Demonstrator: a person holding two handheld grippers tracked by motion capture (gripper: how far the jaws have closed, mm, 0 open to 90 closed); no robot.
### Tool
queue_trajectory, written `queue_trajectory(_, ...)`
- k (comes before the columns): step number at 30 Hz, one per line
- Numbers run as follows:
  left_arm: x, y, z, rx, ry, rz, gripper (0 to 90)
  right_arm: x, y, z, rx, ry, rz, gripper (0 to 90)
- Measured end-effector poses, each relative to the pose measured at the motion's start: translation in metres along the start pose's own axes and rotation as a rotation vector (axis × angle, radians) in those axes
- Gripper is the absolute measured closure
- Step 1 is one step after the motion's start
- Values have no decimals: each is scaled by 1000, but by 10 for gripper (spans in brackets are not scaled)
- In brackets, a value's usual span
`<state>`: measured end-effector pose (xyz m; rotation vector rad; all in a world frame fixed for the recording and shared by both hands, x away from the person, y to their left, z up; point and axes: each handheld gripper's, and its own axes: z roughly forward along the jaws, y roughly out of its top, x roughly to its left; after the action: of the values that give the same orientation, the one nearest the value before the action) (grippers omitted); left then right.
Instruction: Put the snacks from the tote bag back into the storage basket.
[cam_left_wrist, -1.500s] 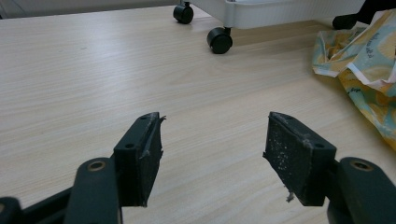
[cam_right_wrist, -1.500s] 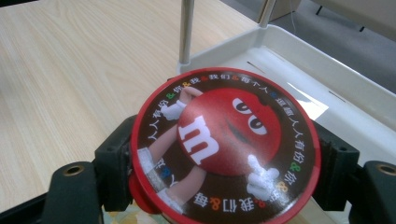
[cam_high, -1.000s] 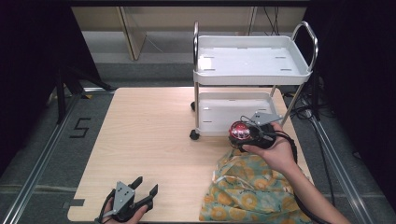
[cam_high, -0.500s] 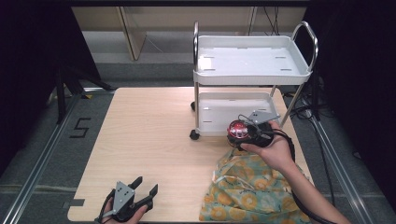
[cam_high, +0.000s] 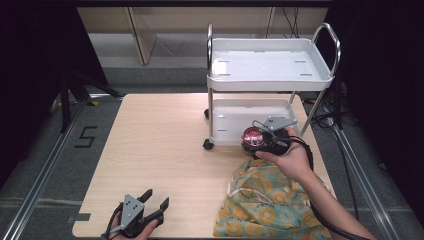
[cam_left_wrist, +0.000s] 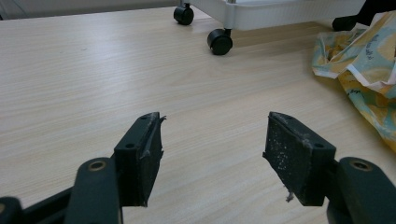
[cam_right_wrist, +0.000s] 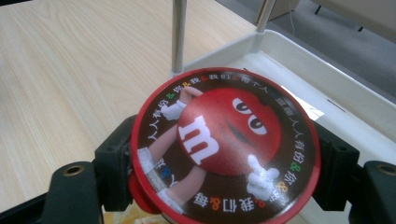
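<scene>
A round red candy tin (cam_right_wrist: 224, 147) with a cartoon face on its lid sits between the jaws of my right gripper (cam_right_wrist: 224, 163), which is shut on it. In the high view the candy tin (cam_high: 254, 137) and right gripper (cam_high: 265, 140) hang at the front edge of the lower shelf (cam_high: 230, 116) of a white cart (cam_high: 270, 65). My left gripper (cam_high: 152, 204) rests near the table's front left edge. Its jaws stand open with bare wood between them, as the left gripper (cam_left_wrist: 212, 149) view shows.
A yellow and green patterned cloth bag (cam_high: 265, 202) lies at the table's front right, under the right forearm. The cart's black castors (cam_left_wrist: 219, 41) stand on the wooden table (cam_high: 160, 145). Dark floor and rails flank the table.
The right gripper with the tin has shifted slightly left along the cart's lower shelf. The left gripper has kept still.
</scene>
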<state>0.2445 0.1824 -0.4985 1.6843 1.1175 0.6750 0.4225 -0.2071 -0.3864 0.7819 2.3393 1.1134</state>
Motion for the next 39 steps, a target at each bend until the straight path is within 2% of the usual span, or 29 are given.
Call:
queue_trajectory(1,0,0,0,0,0,0,360,1,0,1,2,8,19,267)
queue_trajectory(4,0,0,1,-11,-7,-1,360,0,0,2,9,5,8,266)
queue_trajectory(6,0,0,0,2,1,2,361,1,1,2,12,8,20,267)
queue_trajectory(11,1,0,1,-12,-7,-2,360,-1,1,4,13,7,19,267)
queue_trajectory(13,0,0,0,-4,-3,3,360,-2,1,6,3,5,-5,267)
queue_trajectory(17,1,0,1,-13,-10,2,361,-1,1,7,13,9,46,267)
queue_trajectory(18,1,0,1,-13,-9,-1,361,-4,1,7,15,11,23,267)
queue_trajectory(19,1,0,1,-14,-10,3,361,-4,2,7,14,4,33,267)
queue_trajectory(21,1,0,1,-13,-7,-4,362,-6,2,8,9,-2,21,267)
queue_trajectory(24,1,0,1,-13,-7,-3,362,-6,3,9,14,12,31,267)
queue_trajectory(25,1,0,1,-13,-7,-3,361,-6,3,9,7,-1,27,267)
queue_trajectory(27,1,0,2,-19,-10,-11,362,-6,4,10,17,4,47,267)
queue_trajectory(28,0,0,1,-16,-8,-14,362,-7,5,11,17,12,46,267)
queue_trajectory(29,0,0,1,-16,-9,-13,362,-7,5,11,9,-5,41,267)
queue_trajectory(30,1,0,2,-23,-11,-14,362,-7,5,12,10,-4,39,267)
queue_trajectory(31,2,0,1,-8,-8,2,362,-9,5,12,7,-6,24,267)
queue_trajectory(32,2,0,1,-11,-8,-1,362,-9,6,12,13,-11,20,267)
queue_trajectory(33,2,0,0,-4,-6,-1,362,-8,6,13,20,4,47,267)
queue_trajectory(34,2,0,0,-5,-7,0,362,-7,6,14,17,0,52,267)
queue_trajectory(35,2,0,0,-5,-6,0,362,-9,7,14,24,14,35,267)
queue_trajectory(39,1,0,2,-17,-13,-9,363,-10,7,17,25,13,26,267)
